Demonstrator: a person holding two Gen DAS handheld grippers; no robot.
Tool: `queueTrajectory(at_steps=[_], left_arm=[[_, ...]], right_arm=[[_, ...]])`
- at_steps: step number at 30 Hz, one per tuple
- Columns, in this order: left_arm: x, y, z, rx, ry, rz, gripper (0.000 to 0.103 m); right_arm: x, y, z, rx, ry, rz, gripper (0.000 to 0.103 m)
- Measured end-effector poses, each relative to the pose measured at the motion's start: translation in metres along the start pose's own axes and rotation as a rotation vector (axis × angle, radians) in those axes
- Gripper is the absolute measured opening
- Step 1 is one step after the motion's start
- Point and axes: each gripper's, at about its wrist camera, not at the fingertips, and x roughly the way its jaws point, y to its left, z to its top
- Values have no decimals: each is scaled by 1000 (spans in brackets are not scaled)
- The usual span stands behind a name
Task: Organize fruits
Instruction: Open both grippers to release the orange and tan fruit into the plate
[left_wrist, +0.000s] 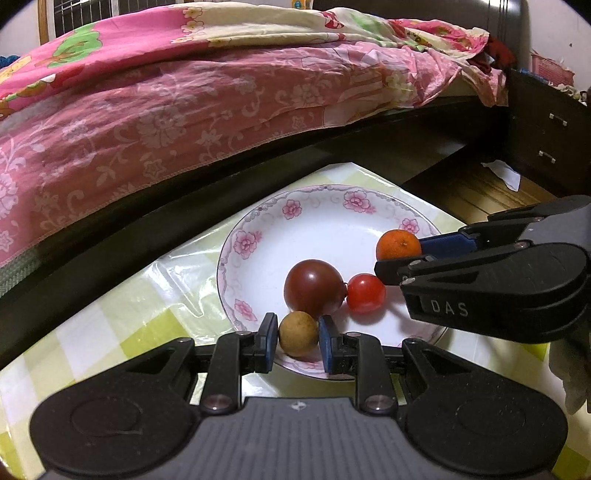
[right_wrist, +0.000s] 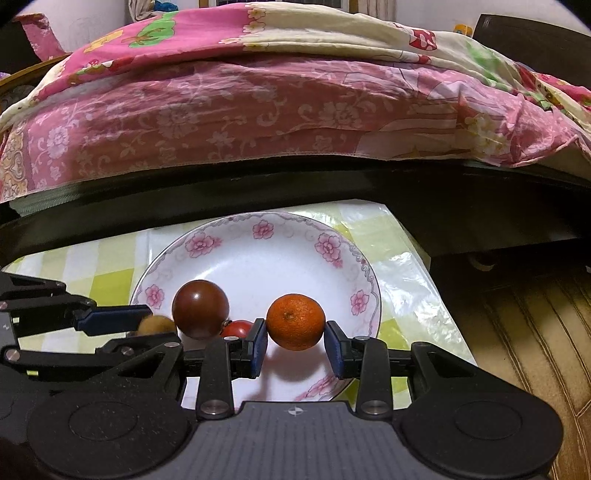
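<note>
A white plate with pink flowers (left_wrist: 325, 218) (right_wrist: 258, 254) sits on a green checked tablecloth. On it lie a dark red tomato (left_wrist: 314, 288) (right_wrist: 200, 308) and a small red tomato (left_wrist: 365, 293) (right_wrist: 236, 328). My left gripper (left_wrist: 298, 338) is shut on a small brown longan (left_wrist: 298, 333) (right_wrist: 157, 325) over the plate's near rim. My right gripper (right_wrist: 295, 341) (left_wrist: 400, 254) is shut on a small orange (right_wrist: 295, 321) (left_wrist: 398, 244) over the plate's right part.
A bed with a pink floral quilt (left_wrist: 184, 110) and a dark frame runs right behind the table. A dark drawer cabinet (left_wrist: 546, 140) stands at the right, above a wooden floor (right_wrist: 517, 332). The table edge lies just right of the plate.
</note>
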Motion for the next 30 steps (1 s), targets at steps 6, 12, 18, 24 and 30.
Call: queueTrajectory(at_steps=[6, 12, 18, 24, 30], left_arm=[[0, 0, 1, 0, -8, 0, 33], [-4, 0, -1, 3, -16, 5, 33], [-8, 3, 2, -7, -25, 7, 33], [-14, 7, 4, -22, -38, 17, 33], [-22, 10, 7, -35, -54, 21, 33]], right_arm=[[1, -3, 0, 11, -1, 2, 31], [1, -4, 0, 23, 1, 12, 32], [-1, -5, 0, 32, 1, 15, 38], [-6, -7, 2, 49, -25, 18, 40], [-11, -8, 2, 58, -40, 21, 40]])
